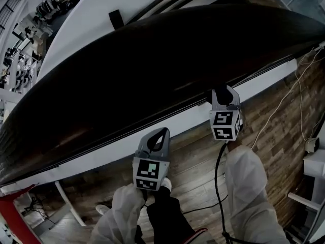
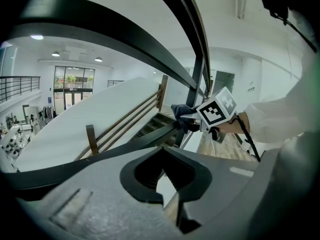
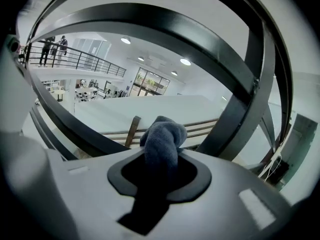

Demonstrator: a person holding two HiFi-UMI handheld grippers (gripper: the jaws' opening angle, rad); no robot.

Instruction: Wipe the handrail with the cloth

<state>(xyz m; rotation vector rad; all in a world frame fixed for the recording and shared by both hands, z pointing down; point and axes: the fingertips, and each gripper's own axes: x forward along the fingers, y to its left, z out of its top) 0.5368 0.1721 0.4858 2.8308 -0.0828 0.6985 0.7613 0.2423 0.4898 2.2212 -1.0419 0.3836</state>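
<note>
A broad dark handrail (image 1: 152,70) curves across the head view from lower left to upper right. My right gripper (image 1: 224,91) is up against its lower edge, shut on a blue-grey cloth (image 3: 162,136) that bulges out past the jaws. In the left gripper view that cloth (image 2: 182,115) is pressed on the rail beside the right gripper's marker cube (image 2: 217,110). My left gripper (image 1: 161,132) hangs lower and to the left, below the rail and apart from it. Its jaws stand shut with nothing between them.
A white stair wall (image 1: 177,123) runs under the rail, with wooden floor (image 1: 284,126) below it. Cables (image 1: 292,93) trail across the floor at right, near white furniture (image 1: 315,169). Dark upright posts (image 3: 242,119) carry the rail. A red object (image 1: 15,220) sits at lower left.
</note>
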